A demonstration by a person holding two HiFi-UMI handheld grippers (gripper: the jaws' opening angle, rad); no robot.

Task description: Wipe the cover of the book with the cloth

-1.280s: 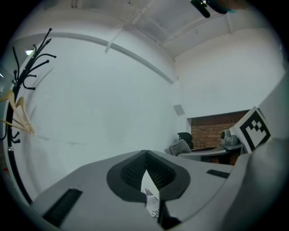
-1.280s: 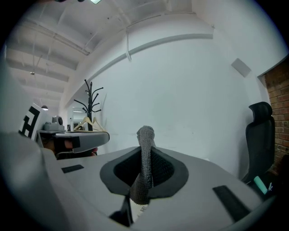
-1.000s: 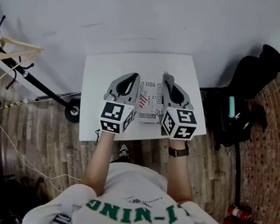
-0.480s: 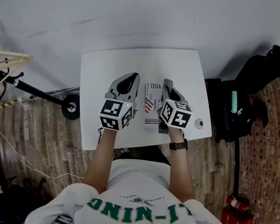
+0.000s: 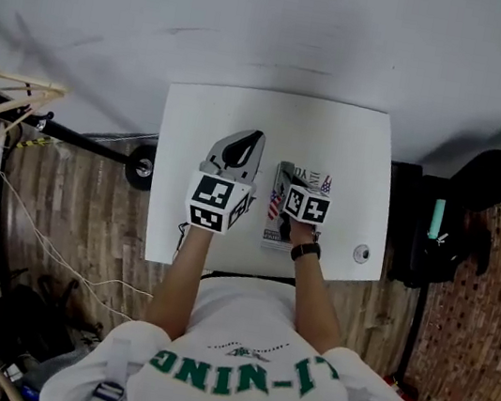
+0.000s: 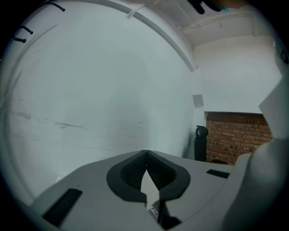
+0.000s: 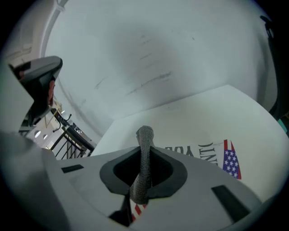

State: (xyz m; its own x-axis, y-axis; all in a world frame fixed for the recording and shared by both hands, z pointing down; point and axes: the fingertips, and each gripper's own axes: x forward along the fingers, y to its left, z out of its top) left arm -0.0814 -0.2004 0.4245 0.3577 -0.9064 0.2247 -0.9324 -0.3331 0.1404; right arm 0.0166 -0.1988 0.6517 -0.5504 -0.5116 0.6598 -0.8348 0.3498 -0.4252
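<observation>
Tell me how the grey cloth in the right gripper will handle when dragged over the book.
The cloth is probably soft and floppy: the right gripper squeezes it into a thin strip between its jaws. Its knitted-looking surface should grip rather than slip on the book. It seems light, since its free end pokes past the jaws without sagging.

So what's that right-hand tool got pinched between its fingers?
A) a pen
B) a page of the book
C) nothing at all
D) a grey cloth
D: in the right gripper view, the right gripper is shut on a strip of grey cloth, which sticks out past its tips over the book lying on the table.
</observation>
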